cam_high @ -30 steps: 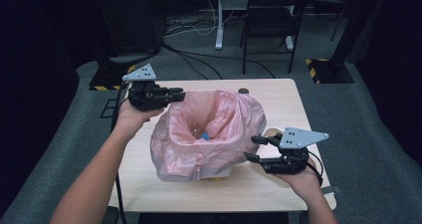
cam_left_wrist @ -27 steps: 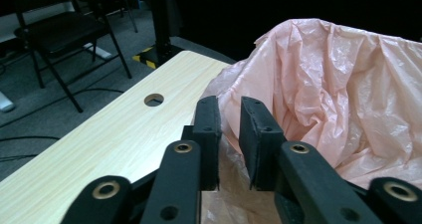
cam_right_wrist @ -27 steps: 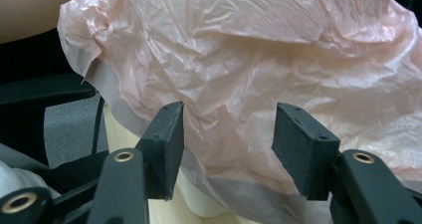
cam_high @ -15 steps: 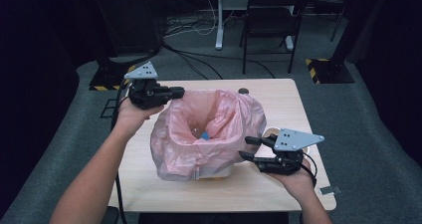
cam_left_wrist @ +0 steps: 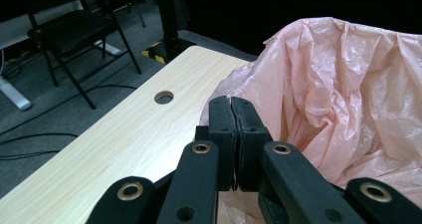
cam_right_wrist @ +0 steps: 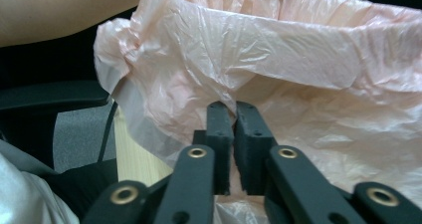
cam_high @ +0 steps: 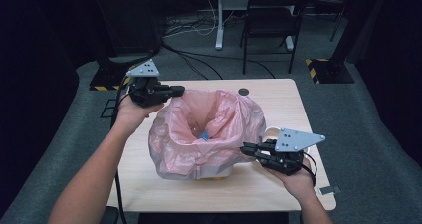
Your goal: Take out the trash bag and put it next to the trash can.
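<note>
A dim studio with grey carpet, floor cables and a folding chair (cam_high: pixel 271 15) surrounds a pale wooden table (cam_high: pixel 278 102). At its left rear edge, the left gripper (cam_high: pixel 176 90) has its jaws pressed together at the rim of a pink plastic bag (cam_high: pixel 209 129), which sits mid-table; whether film is caught between them cannot be told. At the bag's right side, the right gripper (cam_high: pixel 245 149) has just been closing, pinching a fold of plastic. Bare tabletop lies behind and right.
</note>
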{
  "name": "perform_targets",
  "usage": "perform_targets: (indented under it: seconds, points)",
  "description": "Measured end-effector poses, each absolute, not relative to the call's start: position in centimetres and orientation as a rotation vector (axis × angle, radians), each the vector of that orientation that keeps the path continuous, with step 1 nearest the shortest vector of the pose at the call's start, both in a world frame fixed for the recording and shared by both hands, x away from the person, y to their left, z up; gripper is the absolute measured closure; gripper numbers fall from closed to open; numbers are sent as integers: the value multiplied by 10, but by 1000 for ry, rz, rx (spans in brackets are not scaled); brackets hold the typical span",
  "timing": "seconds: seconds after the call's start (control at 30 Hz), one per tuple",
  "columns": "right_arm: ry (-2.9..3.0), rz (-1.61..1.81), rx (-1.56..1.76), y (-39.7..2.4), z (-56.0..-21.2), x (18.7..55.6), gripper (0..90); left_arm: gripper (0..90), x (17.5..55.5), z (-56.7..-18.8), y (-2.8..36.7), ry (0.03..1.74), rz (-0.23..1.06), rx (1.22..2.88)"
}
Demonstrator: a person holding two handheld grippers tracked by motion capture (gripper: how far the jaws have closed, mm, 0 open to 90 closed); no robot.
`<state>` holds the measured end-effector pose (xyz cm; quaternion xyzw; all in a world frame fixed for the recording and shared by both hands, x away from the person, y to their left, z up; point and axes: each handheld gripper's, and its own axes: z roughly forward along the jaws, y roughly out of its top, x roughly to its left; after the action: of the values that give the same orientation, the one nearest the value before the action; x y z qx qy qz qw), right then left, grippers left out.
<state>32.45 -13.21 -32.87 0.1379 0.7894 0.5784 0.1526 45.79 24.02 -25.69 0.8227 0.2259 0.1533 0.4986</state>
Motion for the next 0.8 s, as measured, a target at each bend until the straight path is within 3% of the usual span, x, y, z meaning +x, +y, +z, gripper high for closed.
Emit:
perform_targets:
  seconds: [0.8]
  points:
    - [2213,1605,280,-132,-292,320,888,894,448,-237,238,496,352,1956]
